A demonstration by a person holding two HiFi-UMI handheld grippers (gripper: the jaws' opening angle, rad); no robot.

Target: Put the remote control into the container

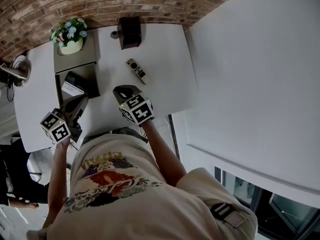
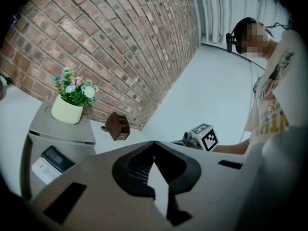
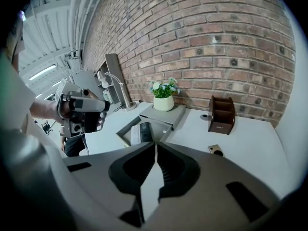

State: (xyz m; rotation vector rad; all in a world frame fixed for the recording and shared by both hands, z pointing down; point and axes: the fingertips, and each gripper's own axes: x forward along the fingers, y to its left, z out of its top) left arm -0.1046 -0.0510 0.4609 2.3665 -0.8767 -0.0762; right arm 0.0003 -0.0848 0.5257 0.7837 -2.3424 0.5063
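Note:
A slim grey remote control (image 1: 136, 70) lies flat on the white table (image 1: 165, 84), just beyond my right gripper (image 1: 125, 90). In the right gripper view only the remote's end (image 3: 215, 150) shows past the jaws. That right gripper (image 3: 155, 144) is shut and holds nothing. To the left, a grey drawer unit (image 1: 75, 60) has its drawer (image 1: 78, 84) pulled open, with a dark flat item and white paper inside. My left gripper (image 1: 79, 103) hovers at the drawer's near edge, shut and empty (image 2: 154, 144). A brown wooden holder (image 1: 129, 32) stands at the table's back.
A white pot of flowers (image 1: 70, 38) sits on top of the drawer unit. A desk lamp (image 1: 15, 73) stands at the table's far left. A brick wall (image 1: 100, 1) runs behind the table, and a white wall (image 1: 250, 74) borders it on the right.

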